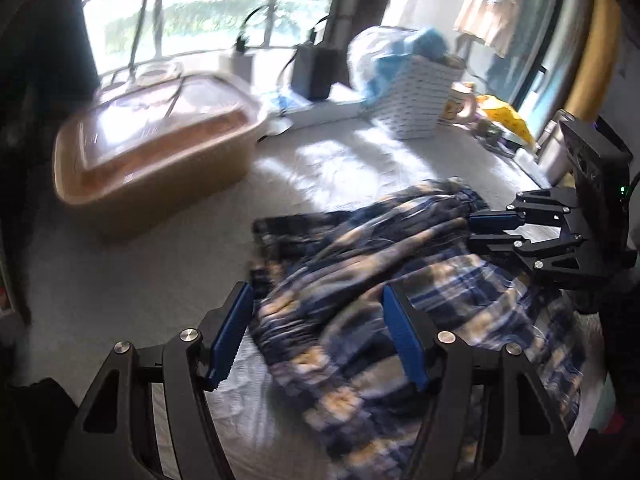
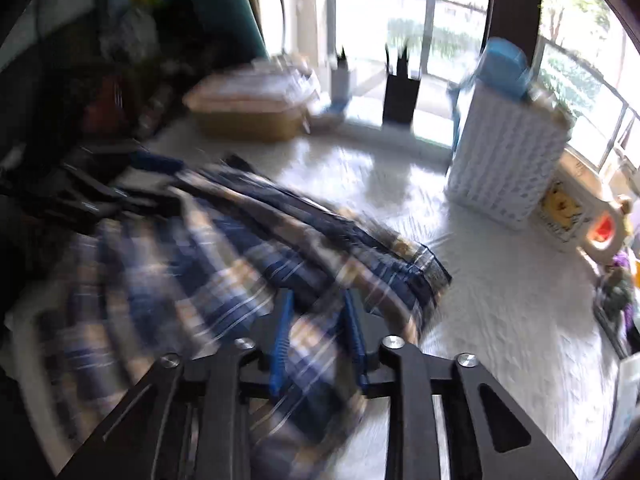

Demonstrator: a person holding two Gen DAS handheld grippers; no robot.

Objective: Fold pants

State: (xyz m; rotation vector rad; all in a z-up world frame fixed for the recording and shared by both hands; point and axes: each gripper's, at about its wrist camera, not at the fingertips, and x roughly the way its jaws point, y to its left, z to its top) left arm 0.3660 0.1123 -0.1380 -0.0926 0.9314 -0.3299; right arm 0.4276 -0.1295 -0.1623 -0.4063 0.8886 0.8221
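plaid pants (image 1: 400, 280) between spread left fingers (image 1: 232, 336); right fingers (image 2: 282, 336) pinching fabric.

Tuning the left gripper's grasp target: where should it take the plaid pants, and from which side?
Take the bunched edge of the plaid pants between the open left gripper pads, coming down from above. The cloth lies flat on the white bedcover; that raised fold looks pinchable.

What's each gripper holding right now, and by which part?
Left gripper: open over the plaid pants, holding nothing. Right gripper: pants fabric between its fingers; blur hides the grip and the part.
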